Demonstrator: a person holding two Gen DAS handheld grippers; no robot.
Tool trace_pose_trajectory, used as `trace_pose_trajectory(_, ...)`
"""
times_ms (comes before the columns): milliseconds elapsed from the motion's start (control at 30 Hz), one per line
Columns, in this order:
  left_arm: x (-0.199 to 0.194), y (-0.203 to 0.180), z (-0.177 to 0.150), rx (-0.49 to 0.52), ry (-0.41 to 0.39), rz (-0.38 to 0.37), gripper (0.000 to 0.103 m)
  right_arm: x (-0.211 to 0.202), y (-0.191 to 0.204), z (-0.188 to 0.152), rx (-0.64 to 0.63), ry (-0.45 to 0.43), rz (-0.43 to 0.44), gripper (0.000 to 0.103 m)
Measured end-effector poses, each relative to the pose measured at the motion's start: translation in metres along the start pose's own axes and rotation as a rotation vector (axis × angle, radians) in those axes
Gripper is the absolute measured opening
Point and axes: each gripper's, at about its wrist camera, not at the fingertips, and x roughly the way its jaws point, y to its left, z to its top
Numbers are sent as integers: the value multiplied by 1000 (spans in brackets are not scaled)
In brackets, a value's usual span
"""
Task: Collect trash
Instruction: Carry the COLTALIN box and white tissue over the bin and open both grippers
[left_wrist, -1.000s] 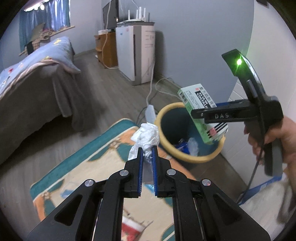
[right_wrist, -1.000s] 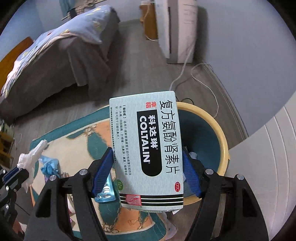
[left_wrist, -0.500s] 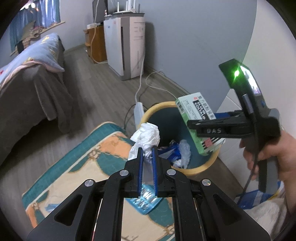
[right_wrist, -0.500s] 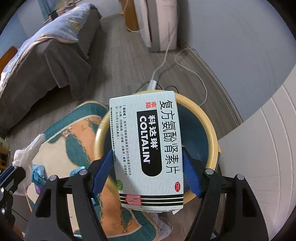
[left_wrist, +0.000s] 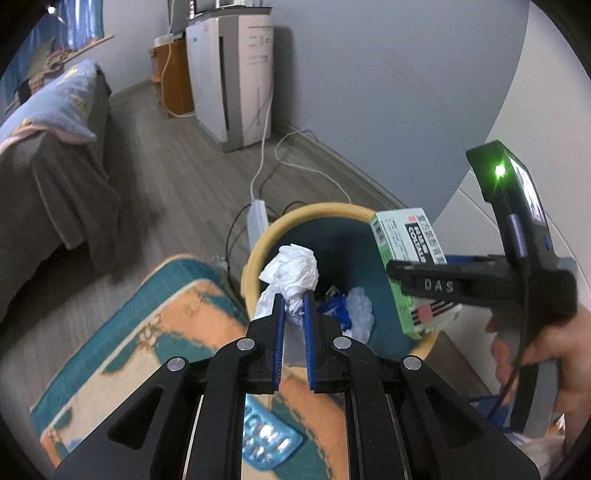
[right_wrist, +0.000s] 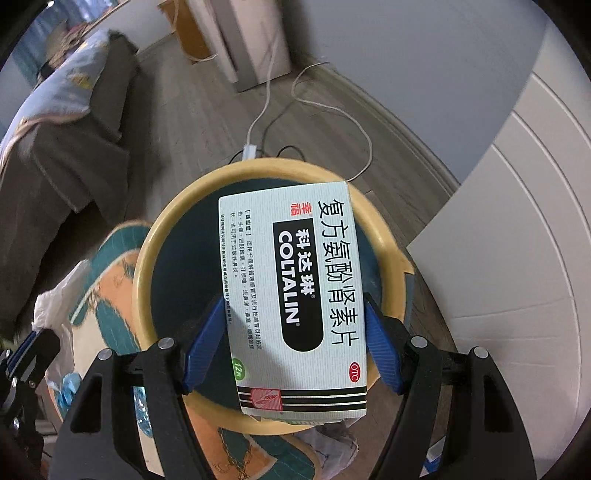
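A round bin (left_wrist: 258, 236) with a yellow rim and dark blue inside stands on the floor by the wall; it also shows in the right wrist view (right_wrist: 147, 251). My left gripper (left_wrist: 293, 325) is shut on a crumpled white tissue (left_wrist: 291, 269) at the bin's near rim. My right gripper (right_wrist: 293, 332) is shut on a white and green Coltalin medicine box (right_wrist: 295, 288), held over the bin's opening; the box also shows in the left wrist view (left_wrist: 402, 236). Blue and clear wrappers (left_wrist: 347, 306) lie inside the bin.
A teal and orange rug (left_wrist: 147, 332) lies before the bin with a blue wrapper (left_wrist: 266, 435) on it. A power strip and cables (left_wrist: 258, 218) lie behind the bin. A bed (left_wrist: 48, 155) is at the left, a white appliance (left_wrist: 236, 74) at the back, a white panelled door (right_wrist: 517, 221) at the right.
Both grippers have moved closer to the bin. The box now hangs over the bin's opening and the tissue is at its near rim. Both stay shut on their loads.
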Motion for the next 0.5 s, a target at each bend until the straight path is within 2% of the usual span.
trace_pose_trajectory(100,6,-2,7,3,-3,-3,18,1,0,0,-4,11,3,72)
trace_pose_trajectory(167,7,-1,8,2,-11,-2,29,4,0,3,-13,8,0,79)
trace_pose_trajectory(233,6,-2,8,3,-20,2,41,4,0,3,-10,8,0,80)
trace_pose_trajectory(300,4,0,5,2,-24,12,46,5,0,3,-4,11,-1,82)
trace_pose_trajectory(400,-1,10,-2,-28,-29,25,58,3,4,3,-16,5,-12,91)
trace_pose_trajectory(467,-9,19,-9,-54,-43,44,75,1,6,3,-26,-4,-28,96)
trace_pose_trajectory(500,-12,23,-12,-59,-52,60,80,0,7,3,-30,-9,-38,97)
